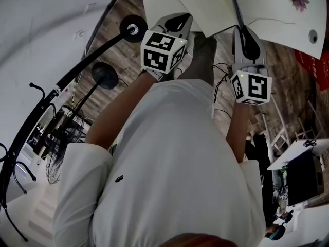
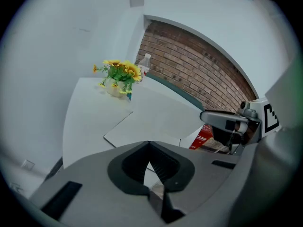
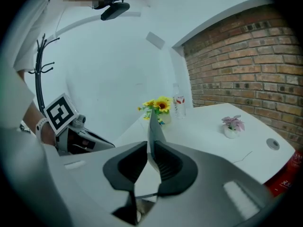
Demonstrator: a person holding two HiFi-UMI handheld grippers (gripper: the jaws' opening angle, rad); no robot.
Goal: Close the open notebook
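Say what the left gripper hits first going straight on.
Probably the open notebook, lying flat on the white table just beyond the left gripper; depth is unclear.

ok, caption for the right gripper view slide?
Right gripper pinching the open white notebook's raised thin sheet edge-on over a white table, yellow sunflowers behind.

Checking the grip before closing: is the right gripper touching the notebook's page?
Touching. Right gripper view: the right gripper pinches the upright page between its jaws.
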